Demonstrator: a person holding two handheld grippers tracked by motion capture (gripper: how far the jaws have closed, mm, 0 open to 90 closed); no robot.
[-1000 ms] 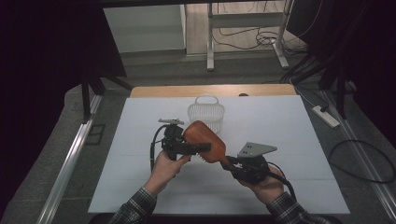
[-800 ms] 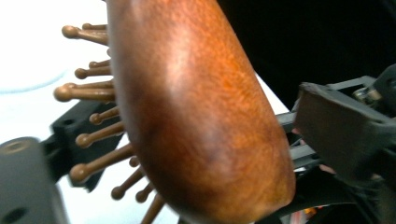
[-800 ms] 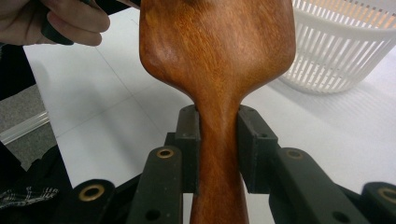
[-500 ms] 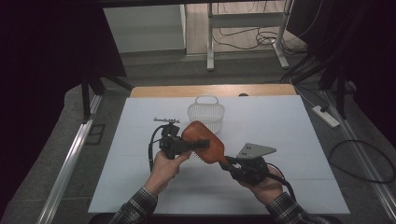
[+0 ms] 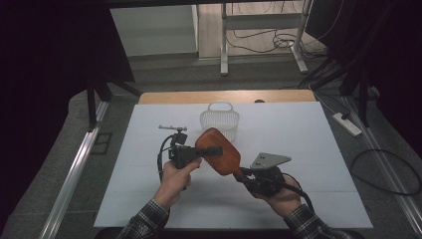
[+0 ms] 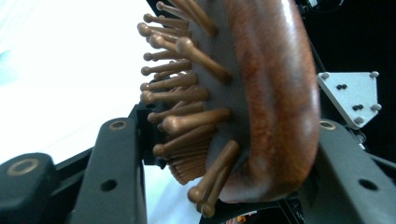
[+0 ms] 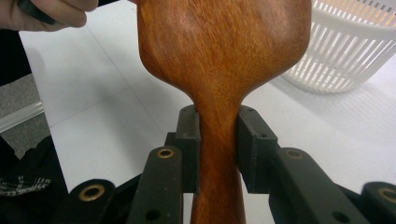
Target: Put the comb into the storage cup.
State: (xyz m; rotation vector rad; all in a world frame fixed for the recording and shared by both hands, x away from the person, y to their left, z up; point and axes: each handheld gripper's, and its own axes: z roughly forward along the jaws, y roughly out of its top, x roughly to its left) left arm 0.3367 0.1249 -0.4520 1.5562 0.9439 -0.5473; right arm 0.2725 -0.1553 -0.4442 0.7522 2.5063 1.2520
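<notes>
Nearest the person, the right gripper (image 5: 245, 175) is clamped on the handle of the wooden brush (image 5: 219, 152); in the right gripper view both pads (image 7: 189, 140) press flat against the narrow neck of the brush (image 7: 224, 60), handle running down between the jaws. Left gripper (image 5: 211, 151) has just been closing and now grips the brush head across its width: in the left gripper view one jaw sits on the bristle side, the other against the smooth wooden back of the brush (image 6: 271, 102). Brush is held in the air above the white table (image 5: 308, 129), between both hands, head up-left, handle down-right. Left hand (image 5: 174, 179) wraps its gripper body. Just beyond the brush stands a white basket (image 5: 220, 117), on the table. Left of the basket lies a small metal clamp (image 5: 171, 129), apart from both.
</notes>
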